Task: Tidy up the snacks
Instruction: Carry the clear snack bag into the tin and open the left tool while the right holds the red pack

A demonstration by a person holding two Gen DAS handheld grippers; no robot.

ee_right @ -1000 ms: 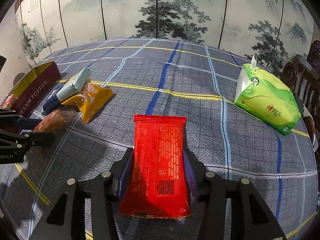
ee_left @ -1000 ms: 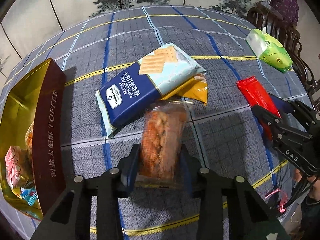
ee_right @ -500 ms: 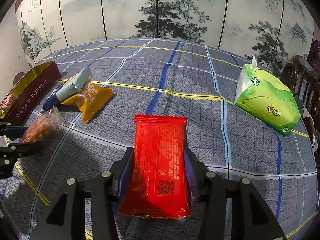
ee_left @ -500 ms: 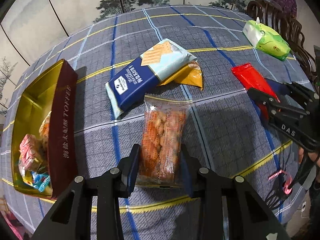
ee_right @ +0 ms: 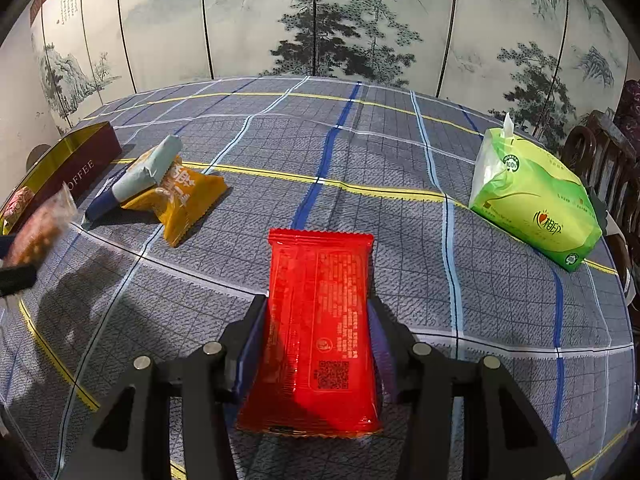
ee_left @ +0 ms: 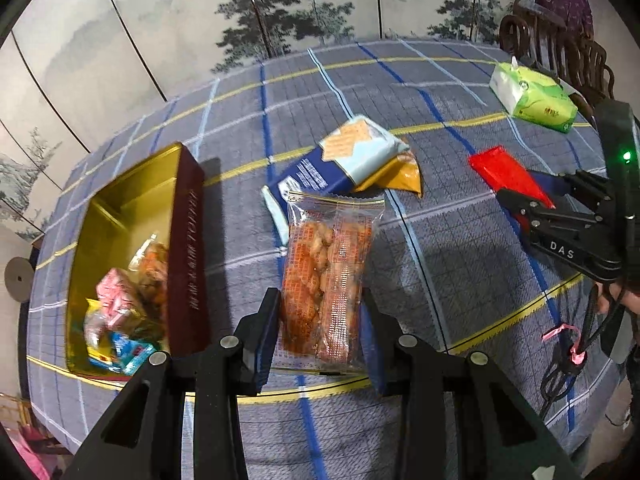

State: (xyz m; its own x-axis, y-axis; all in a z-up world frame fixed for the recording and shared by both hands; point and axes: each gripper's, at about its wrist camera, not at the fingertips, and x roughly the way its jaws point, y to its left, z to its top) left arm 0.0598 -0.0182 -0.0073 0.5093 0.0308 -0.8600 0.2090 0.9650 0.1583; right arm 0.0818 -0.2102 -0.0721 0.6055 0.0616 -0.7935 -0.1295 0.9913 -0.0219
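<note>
Change, left side: over the last second the left gripper (ee_left: 322, 336) has risen and swung toward 9 o'clock; the clear bag of orange-brown snacks (ee_left: 326, 276) it carries now hangs clear of the tablecloth, where a second ago it sat low beside the cracker pack.
Left fingers: closed partway on the bag's lower half, blue pads pressed against both sides.
Toffee box (ee_left: 188, 248): now at 9 o'clock of the bag, much nearer in the left wrist view than before; open, gold-lined, with several small wrapped snacks already at its near end.
Reading: likely the carry to the box; the bag has not yet crossed the maroon wall, so the drop is still to come.
Change, right side: none seen; the right gripper (ee_right: 316, 344) holds as it did.
Right fingers: narrowed onto the red snack packet (ee_right: 320, 320), gripping its lower sides; packet low over the cloth, whether resting on it I cannot tell.
Still loose: blue soda cracker pack (ee_left: 340, 160) lying over a yellow snack pouch (ee_left: 404, 172), at 12 o'clock of the held bag.
Surface: blue-grey plaid tablecloth (ee_right: 360, 152) with yellow and blue stripes, on a round table.
Not a snack: green tissue pack (ee_right: 532, 200), at 2 o'clock of the red packet.
Room: painted pine-and-mountain folding screen (ee_right: 320, 20) behind; dark wooden chairs (ee_left: 560, 48) at the far right edge.
</note>
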